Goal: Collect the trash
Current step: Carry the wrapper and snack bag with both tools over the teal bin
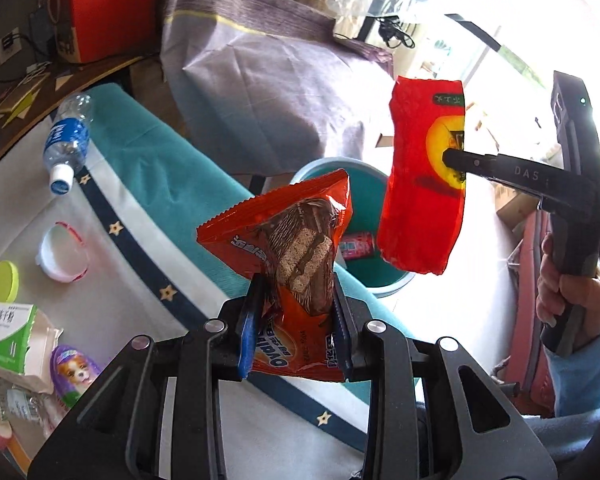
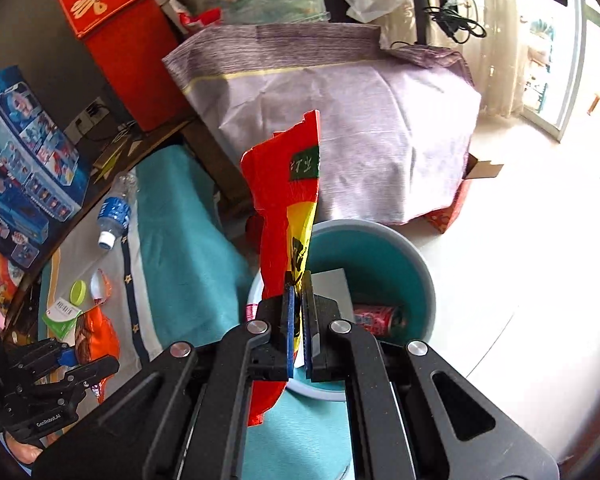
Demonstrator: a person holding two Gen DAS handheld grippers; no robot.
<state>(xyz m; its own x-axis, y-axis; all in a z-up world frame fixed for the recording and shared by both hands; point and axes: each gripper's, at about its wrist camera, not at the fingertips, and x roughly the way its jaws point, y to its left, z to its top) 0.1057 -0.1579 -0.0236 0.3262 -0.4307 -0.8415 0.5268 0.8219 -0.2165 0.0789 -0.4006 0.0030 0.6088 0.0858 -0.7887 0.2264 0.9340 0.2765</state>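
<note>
My left gripper [image 1: 296,312] is shut on an orange snack bag [image 1: 288,248] with a chocolate wafer picture, held up above the table's edge. My right gripper [image 2: 299,312] is shut on a flat red wrapper [image 2: 288,200] with a yellow patch. In the left wrist view that red wrapper [image 1: 420,184] hangs from the right gripper [image 1: 452,164] over a teal bin [image 1: 364,184] on the floor. The bin [image 2: 380,248] holds a red can [image 2: 376,316] and a white piece. In the right wrist view the left gripper [image 2: 66,358] shows at lower left with the orange bag [image 2: 100,336].
On the star-trimmed tablecloth [image 1: 148,184] lie a water bottle [image 1: 66,144], a white cup ring [image 1: 62,252], a yellow lid [image 1: 5,280], a green-and-white carton [image 1: 8,332] and a puppy-print packet [image 1: 74,372]. A purple cloth [image 2: 340,128] covers something behind the bin. A hand [image 1: 568,292] grips the right tool.
</note>
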